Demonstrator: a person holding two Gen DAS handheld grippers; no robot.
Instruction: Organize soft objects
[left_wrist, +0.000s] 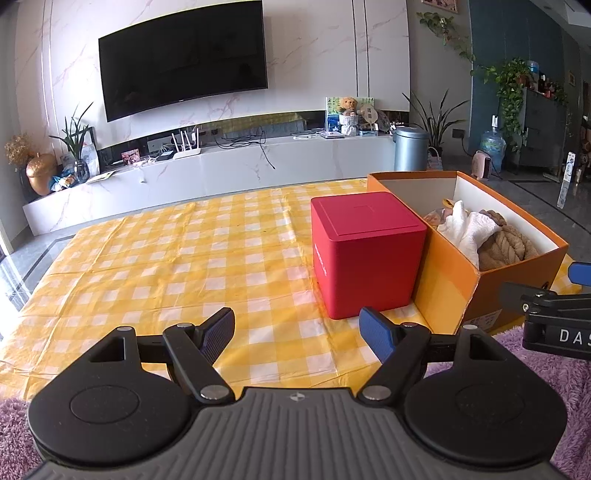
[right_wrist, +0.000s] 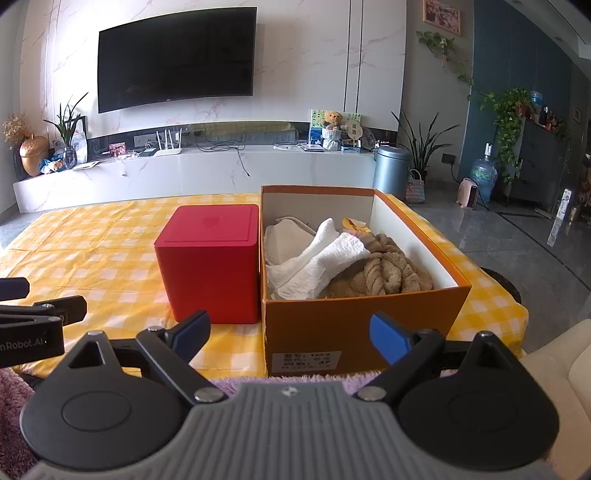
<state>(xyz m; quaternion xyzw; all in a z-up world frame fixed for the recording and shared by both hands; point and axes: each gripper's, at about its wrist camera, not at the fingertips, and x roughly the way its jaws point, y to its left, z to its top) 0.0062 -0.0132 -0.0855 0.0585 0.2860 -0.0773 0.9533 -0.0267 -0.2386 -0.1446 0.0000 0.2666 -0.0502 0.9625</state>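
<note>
An open orange cardboard box (right_wrist: 354, 325) stands on the yellow checked tablecloth (right_wrist: 92, 236). Inside lie a white cloth (right_wrist: 325, 262), a brown knitted item (right_wrist: 384, 273) and a small yellow thing (right_wrist: 354, 223). A closed red cube box (right_wrist: 210, 258) stands against its left side. My right gripper (right_wrist: 291, 332) is open and empty, just in front of the orange box. My left gripper (left_wrist: 297, 332) is open and empty, in front of the red cube (left_wrist: 365, 254); the orange box (left_wrist: 458, 280) is to its right.
A purple fluffy rug or cushion (left_wrist: 546, 376) lies at the table's near edge. A white TV console (right_wrist: 221, 170) with a wall TV (right_wrist: 177, 55) is behind the table. A grey bin (right_wrist: 391, 171) and a water bottle (right_wrist: 482, 177) stand on the floor at the right.
</note>
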